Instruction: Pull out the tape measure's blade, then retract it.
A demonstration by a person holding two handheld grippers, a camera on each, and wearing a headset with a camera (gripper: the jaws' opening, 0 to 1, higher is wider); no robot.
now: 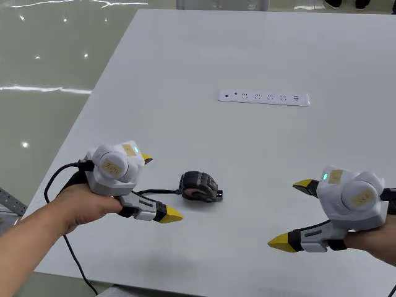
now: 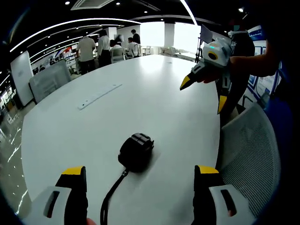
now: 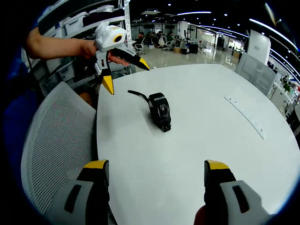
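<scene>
1. The left gripper [image 1: 159, 187], a white body with black jaws tipped in yellow, is held with its jaws spread wide and nothing between them.
2. In the left gripper view, the black, round-cornered tape measure [image 2: 136, 151] is seen lying on the table ahead of the open jaws, roughly centred between the two tips and touched by neither.
3. A thin black strap [image 2: 112, 192] is seen running from the tape measure's case back towards the left gripper.
4. The right gripper [image 1: 291, 213], of the same make, is likewise held released, its jaws wide apart and gripping nothing.
5. In the right gripper view, the tape measure [image 3: 160, 110] is seen well ahead of the jaws, with the left gripper hovering beyond it at the table's edge.
6. In the head view, the tape measure [image 1: 199, 187] is found between the two grippers, just beside the left one and well apart from the right one. No drawn-out blade can be made out.
7. Everything is borne by a large, pale grey tabletop [image 1: 247, 49].
8. A long white power strip [image 1: 264, 98] is laid flat farther up the table, well away from the tape measure.
9. A black cable [image 1: 52, 179] is seen looping from the left gripper over the table's near edge.
10. A grey mesh chair back [image 3: 56, 136] is seen beside the table in both gripper views.
11. Several people [image 2: 86, 49] are seen standing at the far end of the room.
</scene>
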